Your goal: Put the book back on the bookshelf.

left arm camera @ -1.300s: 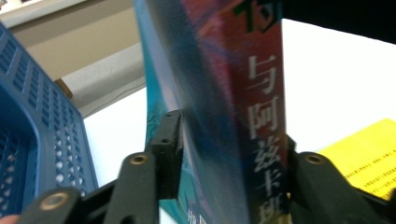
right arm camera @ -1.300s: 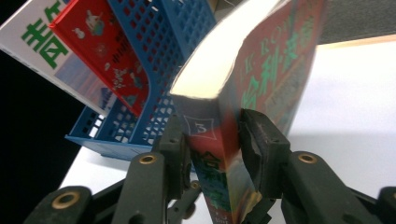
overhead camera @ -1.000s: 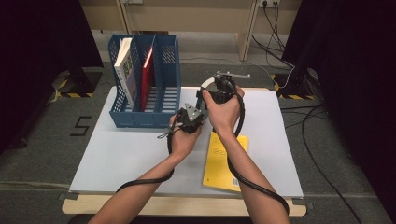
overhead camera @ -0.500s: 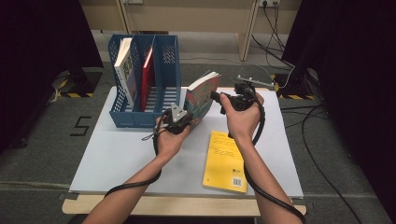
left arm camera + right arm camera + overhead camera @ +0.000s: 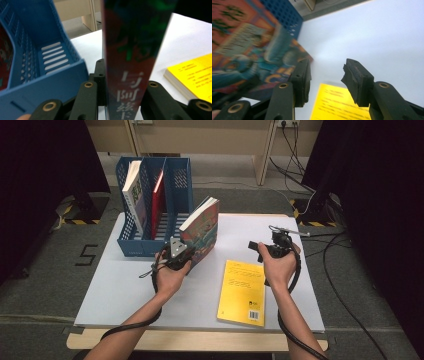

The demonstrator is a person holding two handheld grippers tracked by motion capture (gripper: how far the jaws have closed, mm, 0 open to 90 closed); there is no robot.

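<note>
A colourful paperback [image 5: 202,227] stands tilted on its edge above the white table [image 5: 125,285], just right of the blue file rack [image 5: 177,180]. My left gripper [image 5: 186,256] is shut on its lower spine. In the left gripper view the spine [image 5: 132,50] rises between the pads of the left gripper [image 5: 125,82]. My right gripper [image 5: 255,247] hovers to the right, above a flat yellow book [image 5: 243,292]. Its jaws have just been opening. In the right gripper view the right gripper [image 5: 325,72] has nothing between its pads, and the paperback [image 5: 249,47] lies off to the left.
The rack holds a white book [image 5: 132,187] and a red book [image 5: 157,195] in its left slots; its right slot [image 5: 52,56] stands empty. The yellow book [image 5: 195,75] lies near the table's front right. Cables and dark curtains flank the table.
The right gripper has left the paperback and swung right and down, over the yellow book. The left gripper has carried the paperback left, closer to the rack.
</note>
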